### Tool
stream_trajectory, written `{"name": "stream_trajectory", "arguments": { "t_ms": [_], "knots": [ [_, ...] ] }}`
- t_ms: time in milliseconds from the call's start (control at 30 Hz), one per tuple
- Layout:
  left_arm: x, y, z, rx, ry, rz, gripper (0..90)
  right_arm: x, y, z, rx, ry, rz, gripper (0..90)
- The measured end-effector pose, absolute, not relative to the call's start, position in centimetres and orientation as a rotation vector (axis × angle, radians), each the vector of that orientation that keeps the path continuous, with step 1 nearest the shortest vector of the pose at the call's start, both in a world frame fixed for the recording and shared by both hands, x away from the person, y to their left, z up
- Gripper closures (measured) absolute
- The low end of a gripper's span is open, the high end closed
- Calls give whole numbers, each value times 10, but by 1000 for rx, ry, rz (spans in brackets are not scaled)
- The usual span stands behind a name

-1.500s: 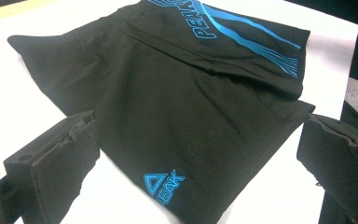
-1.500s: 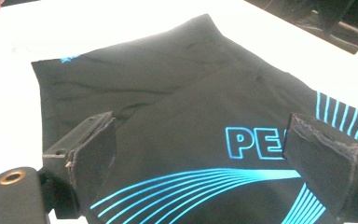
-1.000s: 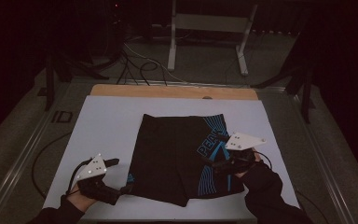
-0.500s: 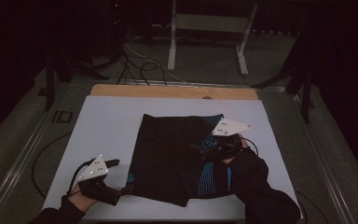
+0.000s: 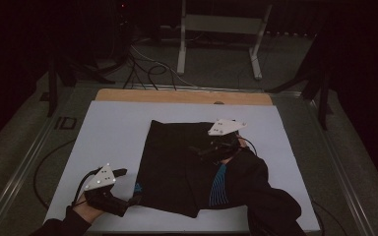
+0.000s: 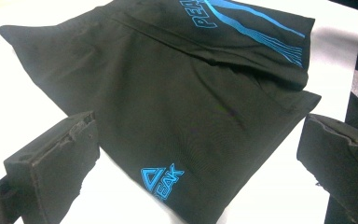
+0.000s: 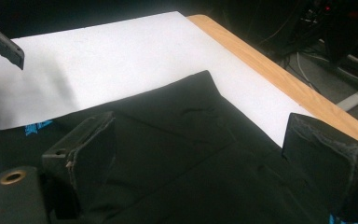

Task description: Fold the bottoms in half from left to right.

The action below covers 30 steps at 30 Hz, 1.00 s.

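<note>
The right hand-held gripper [image 5: 211, 149] hangs over the middle of the black shorts [image 5: 177, 167], its jaws spread wide with nothing between them; in the right gripper view the dark cloth [image 7: 186, 154] lies flat under both pads. The person's dark sleeve [image 5: 261, 191] comes in from five o'clock and covers the right part of the garment, so the blue stripes [image 5: 218, 186] show just beside the forearm and nothing more of that side can be made out.

The left hand-held gripper [image 5: 128, 189] sits at about eight o'clock on the counter [image 5: 113, 132], jaws also spread, just beside the near-left corner of the shorts. In the left gripper view that corner, with its blue logo [image 6: 161, 181], lies between the two pads without clearly touching either.

The shorts lie flat on the white sheet, a little right of centre, folded with one leg over the other. A bare wooden edge [image 5: 182, 97] runs along the twelve o'clock side of the counter. Beyond it, on the floor, loose cables [image 5: 147, 69] coil at eleven o'clock, and a pale metal stand [image 5: 221, 29] rises at twelve o'clock, well apart from the work.
</note>
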<state>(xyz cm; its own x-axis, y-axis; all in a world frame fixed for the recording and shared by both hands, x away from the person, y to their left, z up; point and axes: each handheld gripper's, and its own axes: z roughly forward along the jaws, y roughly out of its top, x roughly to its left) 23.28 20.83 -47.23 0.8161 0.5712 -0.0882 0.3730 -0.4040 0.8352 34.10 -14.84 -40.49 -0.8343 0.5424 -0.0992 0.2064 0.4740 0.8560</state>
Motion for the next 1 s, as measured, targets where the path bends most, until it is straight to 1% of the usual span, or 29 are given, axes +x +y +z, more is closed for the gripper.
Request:
{"name": "stream_trajectory", "arguments": {
  "t_ms": [500, 1000],
  "knots": [
    [235, 208, -476, 2051, 697, 253, 0, 362, -118, -420, 631, 2414, 1266, 99],
    [237, 208, -479, 2068, 694, 250, 0, 380, -99, -436, 631, 2458, 1234, 99]
  ]
}}
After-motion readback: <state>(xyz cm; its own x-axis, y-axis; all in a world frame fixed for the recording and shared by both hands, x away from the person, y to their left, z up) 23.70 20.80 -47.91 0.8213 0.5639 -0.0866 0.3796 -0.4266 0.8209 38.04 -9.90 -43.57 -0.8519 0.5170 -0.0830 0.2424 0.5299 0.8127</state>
